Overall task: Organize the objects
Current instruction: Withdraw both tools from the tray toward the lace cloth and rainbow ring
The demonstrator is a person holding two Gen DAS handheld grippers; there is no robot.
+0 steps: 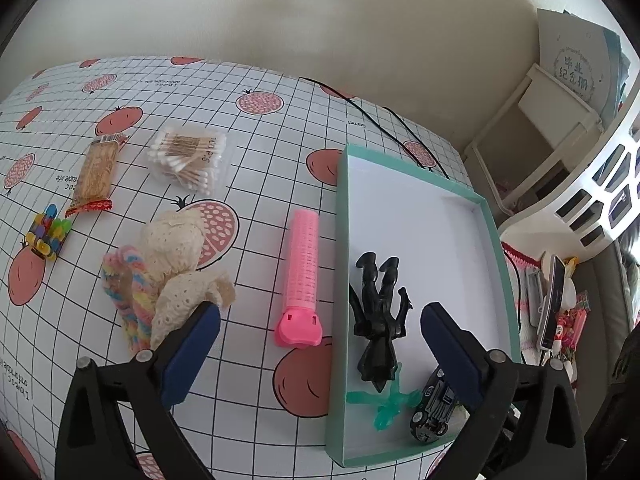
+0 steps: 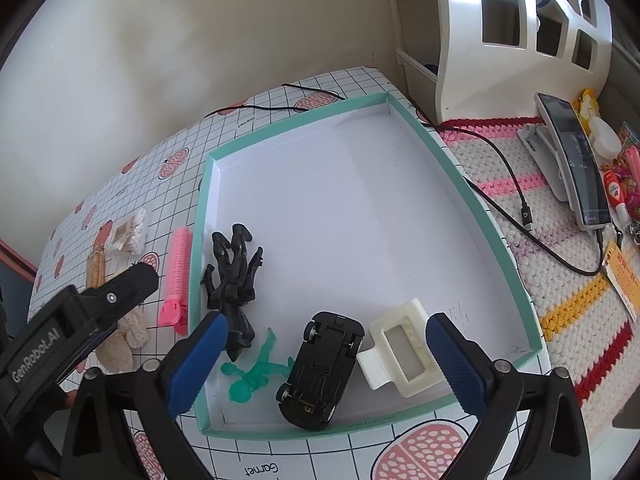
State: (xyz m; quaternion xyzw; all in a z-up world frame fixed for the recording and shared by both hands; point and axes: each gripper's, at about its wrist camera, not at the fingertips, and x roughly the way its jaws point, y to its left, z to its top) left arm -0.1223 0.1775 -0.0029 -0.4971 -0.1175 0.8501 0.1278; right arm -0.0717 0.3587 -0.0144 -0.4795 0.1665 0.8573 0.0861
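Two grippers: left gripper (image 1: 320,332) and right gripper (image 2: 326,354), both released, jaws spread wide, grasping nothing.
Landmark: teal-rimmed box (image 2: 206,216), shallow, white inside, lying flat on the gridded tablecloth (image 1: 256,148).
Box edges: low teal wall all round; near wall just beyond the right gripper's blue fingertips (image 2: 200,354); far corner close to the table's back edge and the black cable (image 2: 264,108).
Open room in box: far half and middle bare white floor; only the near strip taken.
Box contents: black figure (image 2: 232,276) lying flat against the left wall; green translucent figure (image 2: 252,376) just nearer than it, touching or almost touching; black toy car (image 2: 320,368) upside down, wheels up, beside the green figure; cream plastic frame piece (image 2: 400,350) beside the car, near the right fingertip.
Left of box, outside it: pink hair roller (image 1: 300,272) lying parallel to the left wall, just beside it, not touching as far as can be told.
Farther left of box: cream knitted cloth (image 1: 180,264) with a pastel scrunchie (image 1: 128,296), cotton swab pack (image 1: 188,160), wrapped snack bar (image 1: 96,172), coloured block toy (image 1: 46,232), each apart, open tablecloth between them.
Right of box: crocheted mat (image 2: 560,280) holding a phone on a stand (image 2: 572,164).
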